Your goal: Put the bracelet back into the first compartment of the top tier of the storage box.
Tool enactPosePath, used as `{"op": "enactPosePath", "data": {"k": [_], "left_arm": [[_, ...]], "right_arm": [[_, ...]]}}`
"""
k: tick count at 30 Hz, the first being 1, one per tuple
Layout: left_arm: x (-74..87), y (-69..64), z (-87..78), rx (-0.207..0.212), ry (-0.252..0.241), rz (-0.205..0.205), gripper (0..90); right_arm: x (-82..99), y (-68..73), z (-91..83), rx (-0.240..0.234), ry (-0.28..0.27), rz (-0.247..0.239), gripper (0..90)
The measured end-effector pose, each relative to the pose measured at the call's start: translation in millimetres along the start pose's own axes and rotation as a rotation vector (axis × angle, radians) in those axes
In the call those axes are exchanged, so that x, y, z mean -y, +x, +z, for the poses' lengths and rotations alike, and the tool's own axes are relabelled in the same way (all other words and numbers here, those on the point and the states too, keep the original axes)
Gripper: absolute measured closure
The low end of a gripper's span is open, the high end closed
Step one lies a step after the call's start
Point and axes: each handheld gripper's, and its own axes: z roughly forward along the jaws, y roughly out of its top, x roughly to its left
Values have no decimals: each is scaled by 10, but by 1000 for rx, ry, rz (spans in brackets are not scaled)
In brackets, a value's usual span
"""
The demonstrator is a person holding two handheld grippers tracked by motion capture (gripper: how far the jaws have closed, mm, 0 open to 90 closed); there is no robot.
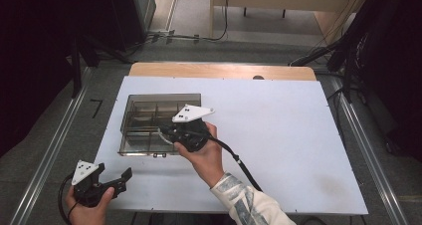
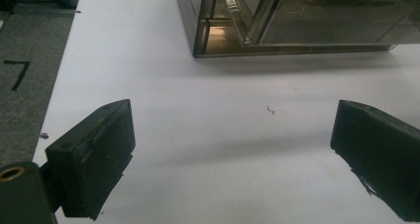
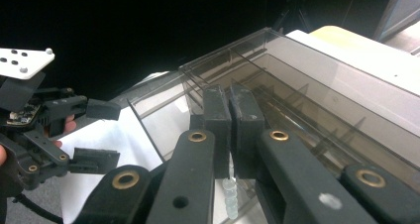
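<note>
The right tongs (image 3: 230,135) are pinched shut on a small pale ribbed piece (image 3: 229,196), perhaps a plastic screw anchor; it is too small and blurred to say for sure. It hangs just below the closed pads, over the near compartments of the smoky clear box (image 3: 317,95). So, as I judge it, the pick-up is done and the piece has been carried to the box; what is left is to lower it into a compartment and let go. Which compartment lies under it I cannot tell.

The left tongs (image 2: 233,149) stand wide and hold nothing, low over bare tabletop (image 2: 223,95), with the box's near corner ahead of them and well apart.

The high view gives the layout: the right tongs (image 1: 169,131) at the box's (image 1: 144,110) right edge, reaching in over it, the left tongs (image 1: 122,177) back at the tabletop's (image 1: 278,135) near-left corner. The hand hides the piece there. The right gripper view shows the piece itself and the shut pads. The left gripper view adds a tiny speck (image 2: 270,110) on the tabletop between its jaws.
</note>
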Motion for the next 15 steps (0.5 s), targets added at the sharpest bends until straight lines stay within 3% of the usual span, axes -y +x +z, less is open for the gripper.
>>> {"op": "enactPosePath", "data": {"k": [15], "left_arm": [[-2,-5,4,15,-1,1,41]], "right_arm": [[-105,142,240,-41,10,-20,851]]}}
